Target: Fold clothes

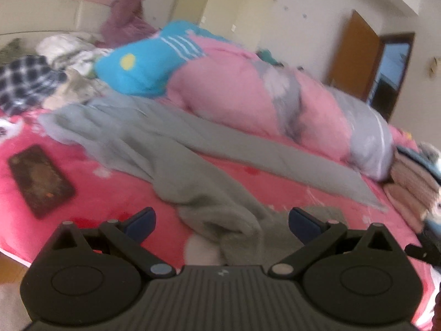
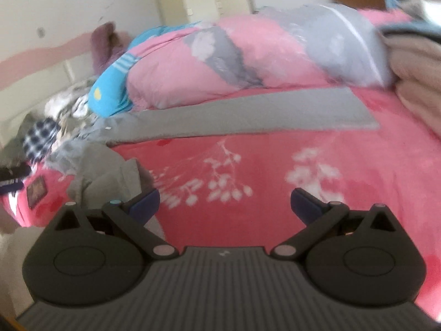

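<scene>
The grey trousers (image 1: 176, 149) lie spread on the pink floral bedspread (image 2: 275, 220), one leg (image 2: 248, 115) drawn out straight and flat along the foot of the rolled pink-and-grey duvet (image 2: 248, 55), the other leg (image 1: 220, 215) crumpled into a heap nearer the bed's edge. The left gripper (image 1: 222, 219) hangs with its jaws spread wide and nothing between them, and that bunched leg sits right in front of it, practically within the gap. The right gripper (image 2: 224, 202) is equally wide open and empty, but it looks over bare bedspread; from there the heap lies off to the left and the straight leg runs across the view well beyond the fingertips. So the left hand looks nearer the cloth, and I'd judge it takes the crumpled leg first. That leg wants pulling out parallel to the flat one. A dark phone (image 1: 40, 179) lies on the bedspread to the left, clear of the trousers.
</scene>
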Demonstrator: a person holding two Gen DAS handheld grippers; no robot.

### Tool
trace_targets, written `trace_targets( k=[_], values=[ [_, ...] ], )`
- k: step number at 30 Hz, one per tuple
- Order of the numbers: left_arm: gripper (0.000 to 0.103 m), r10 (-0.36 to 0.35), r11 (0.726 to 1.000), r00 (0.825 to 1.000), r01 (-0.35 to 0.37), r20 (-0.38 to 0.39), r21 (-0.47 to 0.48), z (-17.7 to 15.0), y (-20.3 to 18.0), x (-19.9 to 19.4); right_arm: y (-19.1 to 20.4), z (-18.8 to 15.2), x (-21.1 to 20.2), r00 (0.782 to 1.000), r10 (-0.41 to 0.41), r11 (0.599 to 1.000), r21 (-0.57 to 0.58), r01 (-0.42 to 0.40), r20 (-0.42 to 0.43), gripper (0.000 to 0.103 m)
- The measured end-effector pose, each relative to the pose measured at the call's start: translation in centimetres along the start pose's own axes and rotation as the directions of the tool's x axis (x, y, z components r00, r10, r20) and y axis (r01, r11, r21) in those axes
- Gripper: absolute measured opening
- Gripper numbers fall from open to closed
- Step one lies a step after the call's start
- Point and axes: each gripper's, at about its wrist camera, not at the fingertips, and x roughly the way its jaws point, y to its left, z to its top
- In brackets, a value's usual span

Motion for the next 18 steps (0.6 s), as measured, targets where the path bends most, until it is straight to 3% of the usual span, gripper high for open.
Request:
trace_targets(
  k=[6, 11, 15, 18],
  values=[
    [0.101, 0.024, 0.999, 1.000, -0.024, 0.000, -0.021, -0.6, 0.1, 1.0, -1.3, -1.1, -0.6, 0.995, 0.091, 0.981, 0.166, -0.097, 0.042, 0.102],
    [0.101, 0.126, 0.985, 0.989, -0.115, 0.082, -0.127, 0.3, 3.5, 1.1, 1.0, -1.4, 2.1, 0.985, 0.172, 0.966, 0.189, -0.175, 0.030, 0.101],
    [0.099, 0.225, 0.957, 0.966, -0.196, 0.123, -0.212, 1.3, 7.3, 0.7, 5.1, -0.5, 3.0, 0.952, 0.293, 0.947, 0.106, -0.302, 0.092, 0.100],
    [0.094, 0.286, 0.930, 0.947, -0.238, 0.144, -0.281, 2.5, 10.5, -0.3, 9.0, 0.4, 4.2, 0.910, 0.403, 0.914, 0.008, -0.406, 0.102, 0.100]
  ],
)
